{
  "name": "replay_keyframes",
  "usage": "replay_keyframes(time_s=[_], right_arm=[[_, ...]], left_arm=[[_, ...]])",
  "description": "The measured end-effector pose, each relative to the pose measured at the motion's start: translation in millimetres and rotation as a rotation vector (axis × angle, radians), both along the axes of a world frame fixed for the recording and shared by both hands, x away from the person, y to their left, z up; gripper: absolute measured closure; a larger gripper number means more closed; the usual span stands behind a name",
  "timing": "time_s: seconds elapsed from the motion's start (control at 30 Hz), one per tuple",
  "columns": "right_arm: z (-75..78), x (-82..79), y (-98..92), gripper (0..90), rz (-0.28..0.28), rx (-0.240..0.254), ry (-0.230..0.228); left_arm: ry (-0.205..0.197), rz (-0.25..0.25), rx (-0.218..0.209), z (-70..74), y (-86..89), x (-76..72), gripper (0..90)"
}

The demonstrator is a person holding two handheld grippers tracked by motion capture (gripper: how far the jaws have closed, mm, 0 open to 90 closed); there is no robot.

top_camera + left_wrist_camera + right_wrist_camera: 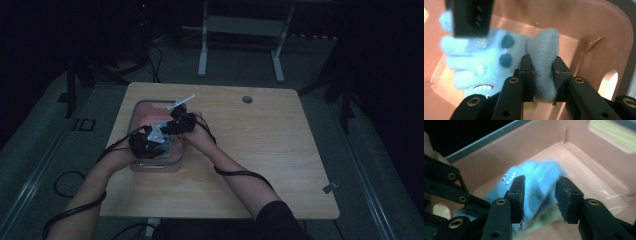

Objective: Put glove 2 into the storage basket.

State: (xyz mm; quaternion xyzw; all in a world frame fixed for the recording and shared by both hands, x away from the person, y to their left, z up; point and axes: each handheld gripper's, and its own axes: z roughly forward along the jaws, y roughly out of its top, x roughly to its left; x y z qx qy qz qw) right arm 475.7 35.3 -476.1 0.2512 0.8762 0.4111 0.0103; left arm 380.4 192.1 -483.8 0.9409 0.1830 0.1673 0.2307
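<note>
Blue fleece toy [541, 62] pinched in left gripper [543, 75], over pink tub [599, 30]

Tight inside the bin, open tabletop to your right

Both your hands crowd the pink plastic bin [176, 159]; its walls hem your left gripper [543, 80] and right gripper [539, 197], with the fuzzy blue plush toy [486, 62] filling the floor between them. The pale wooden table [260, 145] lies bare to your right, offering free passage.
</note>
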Motion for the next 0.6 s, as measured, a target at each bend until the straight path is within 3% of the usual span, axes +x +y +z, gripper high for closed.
replay_keyframes(time_s=[0.27,0.33,0.4,0.43,0.5,0.6], right_arm=[[10.3,0.5,-14.5,50.9,0.003,0.031,0.008],[11.8,-0.8,-17.1,48.8,0.006,0.034,0.008],[13.6,-2.0,-19.5,47.1,0.015,0.037,0.011],[14.9,-2.7,-21.2,45.9,0.020,0.039,0.013],[16.7,-4.4,-23.6,43.3,0.026,0.047,0.007],[18.1,-6.7,-28.2,37.2,0.033,0.061,0.010]], left_arm=[[0.015,0.021,-0.029,1.5,1.8,0.7,64.6],[0.019,0.047,-0.056,3.0,3.2,0.5,51.7],[-0.026,0.082,-0.067,5.7,3.1,-2.3,38.3],[-0.035,0.096,-0.082,7.3,3.6,-3.0,29.4],[-0.046,0.138,-0.128,12.0,5.5,-3.2,20.1],[-0.016,0.165,-0.168,16.0,5.1,-3.2,7.4]])
